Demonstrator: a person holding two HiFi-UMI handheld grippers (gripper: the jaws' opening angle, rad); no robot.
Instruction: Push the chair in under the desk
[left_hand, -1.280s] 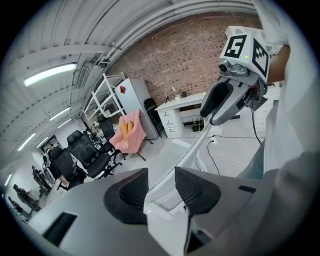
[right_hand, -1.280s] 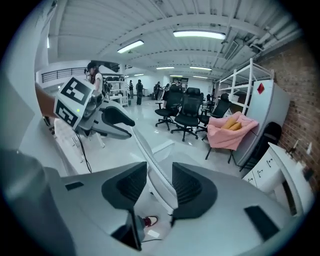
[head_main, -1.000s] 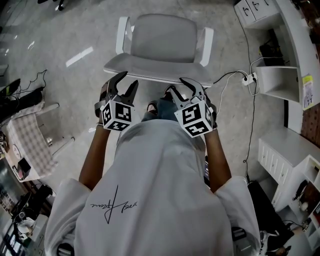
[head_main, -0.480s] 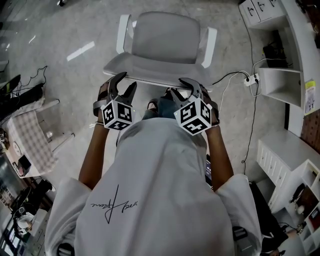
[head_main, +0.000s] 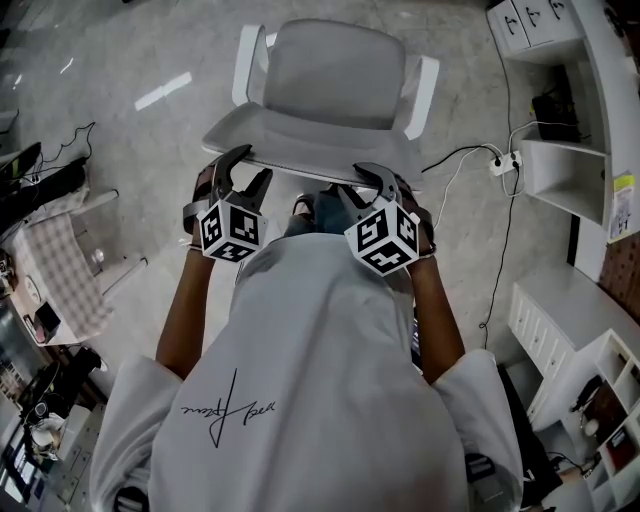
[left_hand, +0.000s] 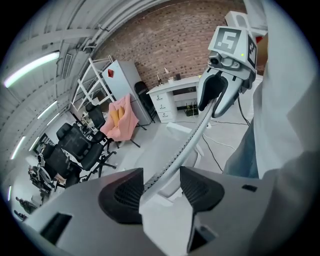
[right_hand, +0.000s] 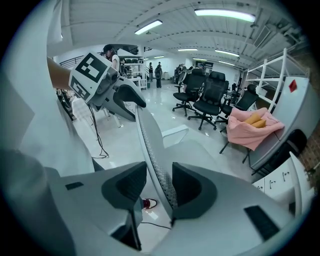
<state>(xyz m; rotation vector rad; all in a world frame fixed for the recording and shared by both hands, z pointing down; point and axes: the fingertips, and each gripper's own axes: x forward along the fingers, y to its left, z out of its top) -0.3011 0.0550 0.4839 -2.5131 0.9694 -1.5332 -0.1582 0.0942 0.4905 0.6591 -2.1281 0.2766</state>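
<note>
light: bright ceiling tubes (right_hand: 220, 14) | floor (head_main: 165, 90) glare | edges: fisheye-warped, dark

The chair (head_main: 325, 80) is pale grey with white armrests (head_main: 247, 62), on a glossy, mottled grey floor (head_main: 120, 150).

Power strip (head_main: 497, 163) on grey floor (head_main: 100, 60); pink cloth (left_hand: 121, 117) near black office chairs (left_hand: 75, 147)

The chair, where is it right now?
In the head view the chair stands top centre, straight ahead of the person, white shelving off to its right.
</note>
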